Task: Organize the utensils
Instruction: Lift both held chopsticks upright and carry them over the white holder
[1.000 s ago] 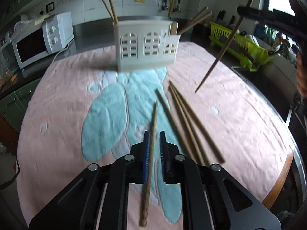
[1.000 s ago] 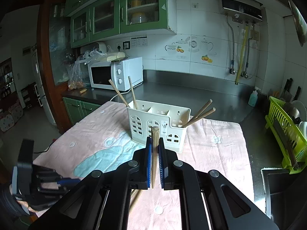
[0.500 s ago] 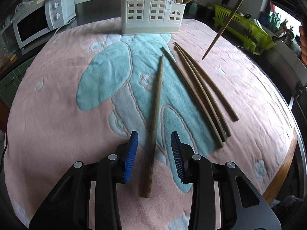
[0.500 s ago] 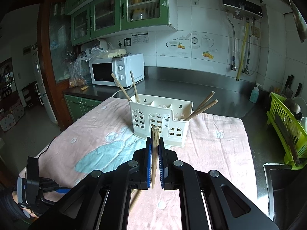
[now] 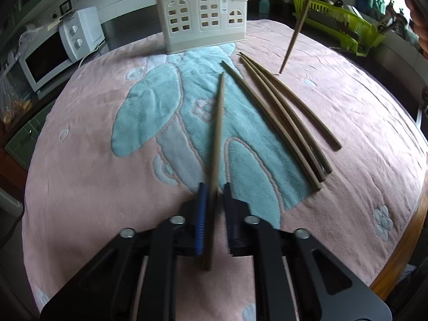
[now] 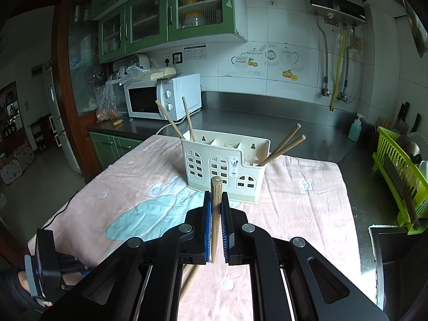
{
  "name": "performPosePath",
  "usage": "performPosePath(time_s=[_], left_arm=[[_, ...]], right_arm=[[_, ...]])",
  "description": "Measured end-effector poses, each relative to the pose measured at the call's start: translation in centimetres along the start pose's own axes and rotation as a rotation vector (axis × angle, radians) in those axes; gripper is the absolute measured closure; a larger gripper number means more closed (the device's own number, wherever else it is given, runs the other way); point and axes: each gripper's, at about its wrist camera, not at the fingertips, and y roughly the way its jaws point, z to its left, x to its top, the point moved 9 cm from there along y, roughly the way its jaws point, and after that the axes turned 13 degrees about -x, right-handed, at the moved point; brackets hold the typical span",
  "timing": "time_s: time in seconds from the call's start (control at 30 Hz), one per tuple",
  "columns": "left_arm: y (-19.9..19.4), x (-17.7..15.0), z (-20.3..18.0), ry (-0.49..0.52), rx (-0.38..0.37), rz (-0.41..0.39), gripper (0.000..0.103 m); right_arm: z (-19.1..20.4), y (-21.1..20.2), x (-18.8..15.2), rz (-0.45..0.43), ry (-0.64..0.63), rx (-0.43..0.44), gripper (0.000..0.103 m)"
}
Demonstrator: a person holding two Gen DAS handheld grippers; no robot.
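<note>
Small unreadable label (image 6: 234,166) on utensil holder (image 6: 224,168)

A pink and teal terry towel (image 5: 88,165), soft and nubbly, covers the surface. The chopsticks (image 5: 278,123) on it look like matt brown wood, as does the one in the right gripper (image 6: 216,203). The cream utensil holder (image 6: 224,165) is smooth plastic with a slight sheen. The counter (image 6: 281,117) is brushed steel, and the wall tiles (image 6: 267,21) are glossy.

Four chopsticks (image 5: 281,117) block the towel's (image 5: 88,160) right half
</note>
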Motion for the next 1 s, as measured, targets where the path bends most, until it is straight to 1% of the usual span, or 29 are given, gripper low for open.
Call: performPosePath(time_s=[0.03, 0.07, 0.23, 0.4, 0.53, 0.83, 1.0], left_arm=[[0.0, 0.1, -0.1, 0.002, 0.013, 0.002, 0.097], [0.0, 0.2, -0.1, -0.003, 0.011, -0.001, 0.097], [-1.2, 1.2, 0.1, -0.029, -0.021, -0.050, 0.098], [-3.4, 3.6, 0.4, -0.059, -0.053, -0.139, 0.098], [-4.7, 5.8, 0.5, -0.064, -0.057, -0.214, 0.098], [-5.6, 9.7, 1.2, -0.111, -0.077, -0.306, 0.098], [-6.5, 12.4, 1.3, -0.107, -0.079, -0.350, 0.098]], right_arm=[[0.0, 0.0, -0.1, 0.000, 0.000, 0.001, 0.096], [0.0, 0.0, 0.0, -0.001, 0.001, 0.000, 0.096], [-0.3, -0.4, 0.0, -0.015, 0.008, -0.005, 0.096], [-0.7, -0.8, 0.3, -0.026, 0.026, -0.006, 0.096], [-0.6, -0.9, 0.5, -0.030, 0.028, -0.002, 0.096], [-0.4, -0.9, 1.3, -0.044, 0.024, 0.005, 0.096], [-0.4, -1.2, 2.8, -0.069, 0.011, 0.002, 0.096]])
